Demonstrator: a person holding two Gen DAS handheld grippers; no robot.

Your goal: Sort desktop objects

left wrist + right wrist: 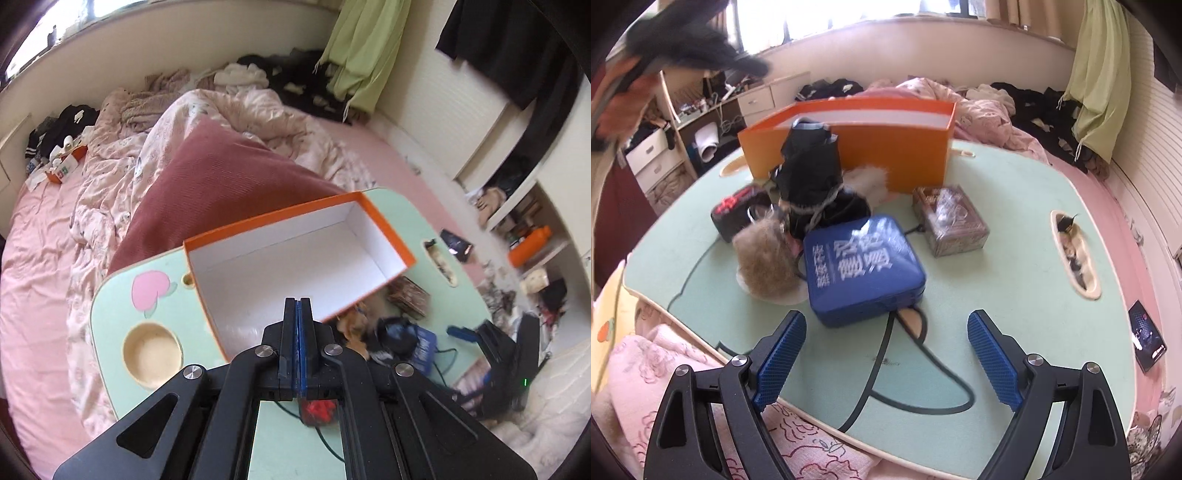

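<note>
An open orange box [295, 254] with a white inside stands empty on the mint-green lap table [114, 306]; it also shows in the right wrist view [857, 147]. My left gripper [298, 306] is shut with nothing between its pads, held above the box's near edge. My right gripper [886, 332] is open and empty, low over the table's near side. In front of it lie a blue case [864, 266], a patterned tin box [951, 219], a black folded umbrella [809, 173], a brown fur pouch [764, 262], a white fluffy item [868, 181] and a black box with red marks [738, 214].
The table [1015, 280] sits on a pink bed with a rumpled quilt [240, 110] and a dark red pillow [221, 177]. A black cable [871, 380] runs across the table's front. The table has a round cup recess [151, 350] and a slot [1075, 254].
</note>
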